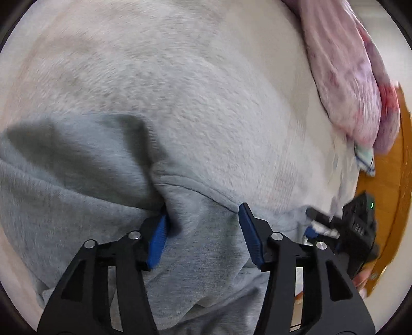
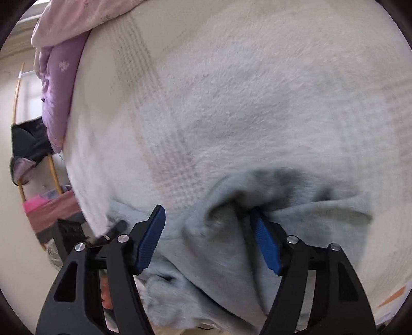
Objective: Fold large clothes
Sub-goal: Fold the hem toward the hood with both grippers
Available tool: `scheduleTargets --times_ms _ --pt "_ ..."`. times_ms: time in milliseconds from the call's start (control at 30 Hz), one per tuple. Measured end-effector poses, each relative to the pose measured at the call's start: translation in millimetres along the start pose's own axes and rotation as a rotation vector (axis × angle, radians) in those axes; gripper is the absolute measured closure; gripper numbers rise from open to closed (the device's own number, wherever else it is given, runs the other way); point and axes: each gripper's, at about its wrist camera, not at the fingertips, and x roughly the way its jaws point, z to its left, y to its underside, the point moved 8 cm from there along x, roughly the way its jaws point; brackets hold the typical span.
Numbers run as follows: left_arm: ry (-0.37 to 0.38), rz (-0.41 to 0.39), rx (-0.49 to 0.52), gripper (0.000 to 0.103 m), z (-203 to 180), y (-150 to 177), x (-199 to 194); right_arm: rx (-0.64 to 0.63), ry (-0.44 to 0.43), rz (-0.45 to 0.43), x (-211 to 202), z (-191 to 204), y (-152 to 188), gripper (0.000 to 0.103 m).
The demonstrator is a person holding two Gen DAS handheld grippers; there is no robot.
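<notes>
Two grippers, your left gripper [image 1: 203, 232] and right gripper [image 2: 208, 237], stand wide open astride bunched folds of the grey sweatshirt [image 1: 90, 180] on the near bed [image 1: 180, 77]. Neither holds cloth. Closing now risks pinching one layer only, so the fold would slump.

The sweatshirt [image 1: 77, 180] is plain light grey. The blanket [image 2: 257, 103] is white with faint checked stripes. The quilt [image 2: 61, 85] is lilac, flower-dotted.

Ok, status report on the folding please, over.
Left gripper open, jaws astride a bunched fold of the grey sweatshirt. Right gripper open, likewise. Pink quilt at the blanket's far edge, not obstructing.
</notes>
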Motion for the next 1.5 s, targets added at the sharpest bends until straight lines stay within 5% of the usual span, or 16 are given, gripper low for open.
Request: scheduleTargets --times_ms 67,133,267,433,567,633,700,767,933,1033,1100,1200,1267,1300,1400,1500 --pt "-0.016 -0.02 0.038 0.075 -4.5 0.5 -4.0 -0.052 0.002 0.001 -0.4 9.2 3.5 0.088" --pt "-0.062 -0.081 0.019 0.097 1.4 -6.8 -15.2 -0.103 0.05 -0.029 -5.3 15.3 3.8 0.094" --pt "0.077 -0.175 -0.157 0.098 18.3 -21.6 -34.2 -0.071 -0.025 -0.084 -22.2 11.9 -1.3 0.095" --pt "0.043 -0.186 -0.181 0.097 19.6 -33.9 -24.6 0.054 -0.055 -0.093 -5.2 -12.6 -18.3 0.095" --pt "-0.049 -0.135 -0.15 0.054 24.6 -34.4 -15.4 0.125 -0.035 -0.036 -5.2 -26.5 -18.4 0.085" --pt "-0.103 -0.151 -0.091 0.042 27.1 -27.1 -31.7 0.092 -0.017 -0.044 -19.3 -18.5 -13.5 0.058" --pt "-0.169 -0.184 -0.043 0.042 31.8 -16.5 -54.5 -0.001 0.058 -0.094 -47.4 -15.2 0.0 0.038" --pt "-0.218 -0.208 0.018 0.042 32.7 -1.9 -73.7 -0.091 0.157 -0.171 -73.8 -13.0 17.6 0.036" --pt "-0.263 -0.244 0.132 0.051 21.3 46.4 -100.5 -0.368 0.216 -0.275 -96.2 13.8 73.5 0.036" --pt "-0.192 -0.198 0.21 0.072 5.3 78.9 -98.7 -0.525 0.141 -0.245 -77.4 43.3 119.9 0.074" --pt "-0.152 -0.176 0.257 0.075 -12.8 93.7 -91.0 -0.582 0.098 -0.167 -42.9 62.9 142.9 0.092" --pt "-0.122 -0.139 0.325 0.076 -31.8 110.3 -59.9 -0.518 0.161 -0.045 18.6 45.1 155.8 0.093" --pt "-0.215 -0.069 0.331 0.076 -12.3 117.0 -15.9 -0.458 0.29 0.018 59.4 7.8 152.5 0.099" --pt "-0.281 -0.007 0.323 0.076 9.4 122.2 13.9 -0.407 0.263 -0.004 66.6 -4.1 148.5 0.101" --pt "-0.239 -0.054 0.361 0.076 8.9 124.4 5.2 -0.263 0.173 -0.003 48.6 -12.4 147.4 0.101" --pt "-0.223 -0.093 0.323 0.076 11.1 138.3 -33.7 -0.279 0.201 -0.034 15.7 -11.1 159.8 0.098"
